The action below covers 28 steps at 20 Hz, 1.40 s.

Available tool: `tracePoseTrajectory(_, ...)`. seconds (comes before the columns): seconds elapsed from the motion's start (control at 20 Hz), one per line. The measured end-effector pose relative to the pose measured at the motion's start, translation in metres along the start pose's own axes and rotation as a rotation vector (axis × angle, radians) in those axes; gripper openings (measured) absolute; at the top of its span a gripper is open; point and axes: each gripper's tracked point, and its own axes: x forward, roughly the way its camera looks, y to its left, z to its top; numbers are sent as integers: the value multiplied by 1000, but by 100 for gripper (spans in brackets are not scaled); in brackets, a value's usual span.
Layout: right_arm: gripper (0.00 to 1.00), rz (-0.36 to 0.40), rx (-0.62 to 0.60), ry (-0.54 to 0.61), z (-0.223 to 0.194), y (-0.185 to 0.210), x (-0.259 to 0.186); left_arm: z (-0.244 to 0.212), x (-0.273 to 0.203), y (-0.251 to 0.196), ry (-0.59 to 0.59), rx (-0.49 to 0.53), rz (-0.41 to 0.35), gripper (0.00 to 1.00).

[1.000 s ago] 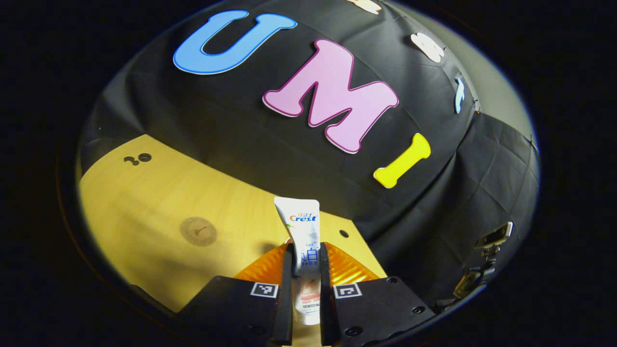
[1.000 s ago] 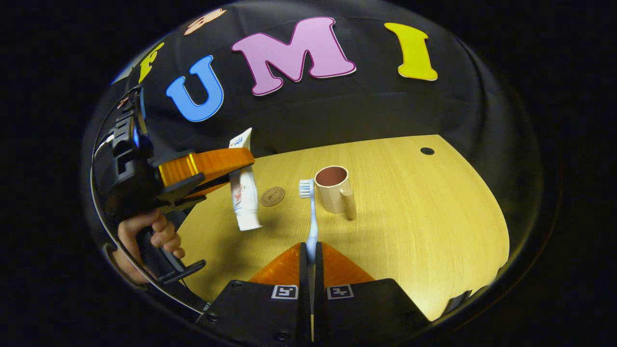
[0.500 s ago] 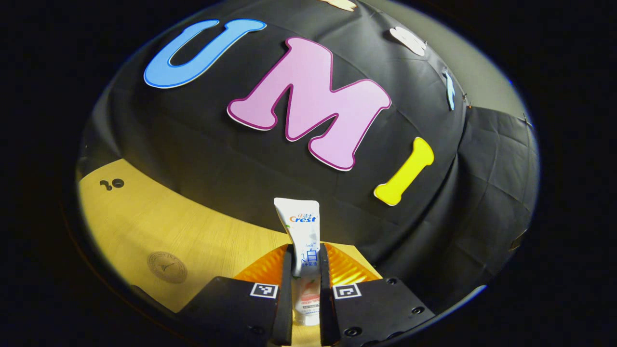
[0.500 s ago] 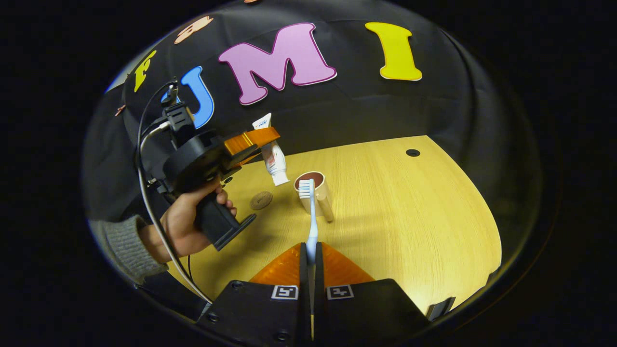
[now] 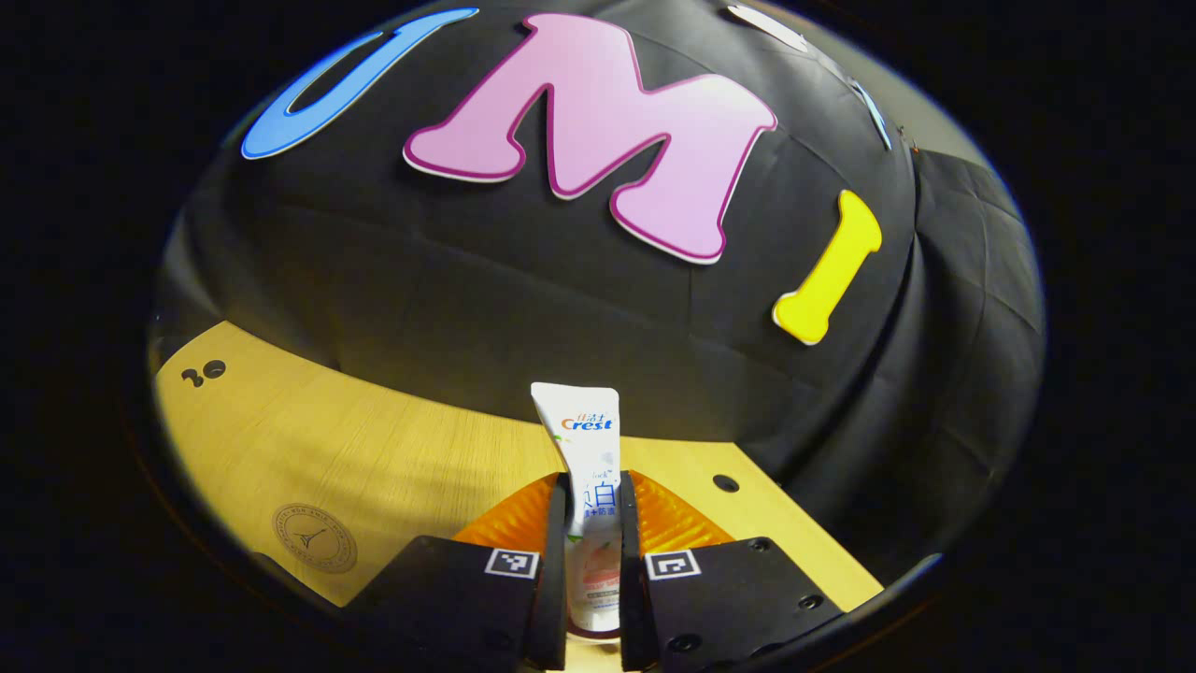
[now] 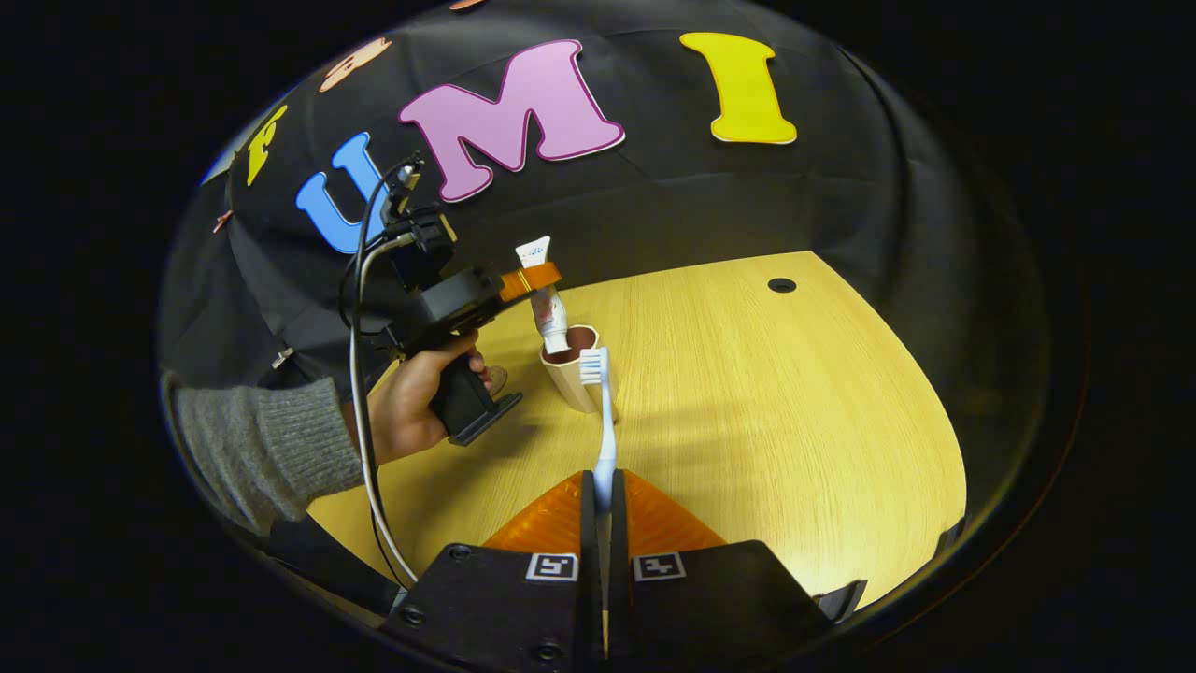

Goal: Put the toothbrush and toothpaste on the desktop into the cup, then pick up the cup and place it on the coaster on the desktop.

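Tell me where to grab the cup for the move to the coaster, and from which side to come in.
Grip the cup by its wall just below the rim, probably coming from the side with one finger inside and one outside. It stands upright with its mouth open upward. The toothpaste, held by the left gripper, sits at that mouth, so choose the rim stretch away from it. I cannot make out a handle here.

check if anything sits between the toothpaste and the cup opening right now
Nothing visible does. In the right gripper view the left hand-held gripper holds the toothpaste cap-down at the mouth of the cup, whose opening looks bare. The toothbrush is nearer the camera, in the right hand-held gripper.
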Motion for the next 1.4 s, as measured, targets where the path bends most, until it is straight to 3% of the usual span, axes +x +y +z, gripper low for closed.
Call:
tracePoseTrajectory(0.25,6,-28,7,-5,5,-15,-1,-31,2,1,53,46,-14,27)
tracePoseTrajectory(0.45,6,-39,7,-14,9,-16,-4,-49,1,-1,93,22,-28,32)
tracePoseTrajectory(0.55,6,-40,0,-13,10,-16,-3,-58,4,-2,110,-10,-32,46)
tracePoseTrajectory(0.7,7,-34,9,-20,13,-15,-1,-48,-3,-1,91,-39,-29,51)
tracePoseTrajectory(0.75,7,-26,18,-29,16,-13,1,-46,-7,-1,88,-43,-30,62)
tracePoseTrajectory(0.8,7,-16,30,-39,19,-11,2,-45,-12,-1,86,-42,-31,56)
tracePoseTrajectory(1.1,7,48,138,-131,76,9,30,-20,-50,0,42,-38,-28,64)
tracePoseTrajectory(1.4,7,113,241,-209,129,30,68,-11,-102,2,27,-92,-5,64)
